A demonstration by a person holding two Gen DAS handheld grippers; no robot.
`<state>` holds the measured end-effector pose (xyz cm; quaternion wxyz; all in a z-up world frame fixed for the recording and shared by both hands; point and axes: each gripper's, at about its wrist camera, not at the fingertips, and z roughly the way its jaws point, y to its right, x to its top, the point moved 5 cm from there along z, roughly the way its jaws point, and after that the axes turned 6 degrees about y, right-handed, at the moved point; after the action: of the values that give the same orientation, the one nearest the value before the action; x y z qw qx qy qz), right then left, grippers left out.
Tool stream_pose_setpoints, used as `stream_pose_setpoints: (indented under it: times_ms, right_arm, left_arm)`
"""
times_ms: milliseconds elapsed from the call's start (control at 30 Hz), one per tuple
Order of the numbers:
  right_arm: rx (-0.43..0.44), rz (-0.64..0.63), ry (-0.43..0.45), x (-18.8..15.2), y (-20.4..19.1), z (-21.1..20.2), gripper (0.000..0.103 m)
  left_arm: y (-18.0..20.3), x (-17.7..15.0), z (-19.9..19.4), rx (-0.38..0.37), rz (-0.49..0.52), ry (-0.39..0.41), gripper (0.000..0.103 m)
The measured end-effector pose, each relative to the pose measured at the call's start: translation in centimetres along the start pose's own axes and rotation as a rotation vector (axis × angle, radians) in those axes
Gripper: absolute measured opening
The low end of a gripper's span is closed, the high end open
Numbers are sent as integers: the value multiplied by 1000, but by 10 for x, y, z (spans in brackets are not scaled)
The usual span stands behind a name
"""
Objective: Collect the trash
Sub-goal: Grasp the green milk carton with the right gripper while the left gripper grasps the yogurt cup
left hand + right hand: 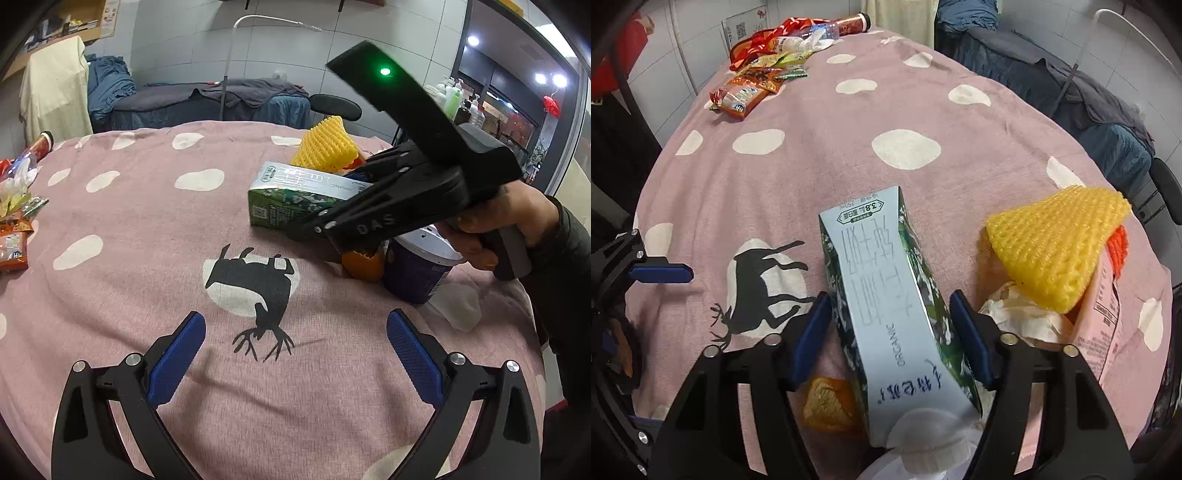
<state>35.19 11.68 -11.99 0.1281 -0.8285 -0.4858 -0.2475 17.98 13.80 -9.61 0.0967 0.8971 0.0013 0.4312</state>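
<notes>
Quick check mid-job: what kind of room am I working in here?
Probably a lived-in home room, though shelves of bottles at one side hint at a small shop. Clues: a pink deer-print cloth over the table, draped bedding behind it, tiled walls.

**Trash items: position and condition**

Green-and-white milk carton lies on its side between my pads. Yellow foam net, crumpled paper, orange peel sit beside it. Snack wrappers lie piled well apart.

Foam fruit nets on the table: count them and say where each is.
2. A yellow net lies right of the milk carton; an orange net peeks out behind it, mostly hidden. More may be hidden.
</notes>
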Motion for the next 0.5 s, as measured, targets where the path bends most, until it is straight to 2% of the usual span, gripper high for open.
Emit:
stream_pose_setpoints:
  times_ms: [133,267,500]
  right_arm:
    - [21,13,33,4,1,-8,54]
    - [47,68,127,8,7,-36,53]
    - [36,214,323,-9,32,-105,51]
  left_arm:
    - [-3,7,6,6,10,-5,97]
    - [-3,14,14,10,19,-14,96]
    - [25,31,20,-85,56,-7,90]
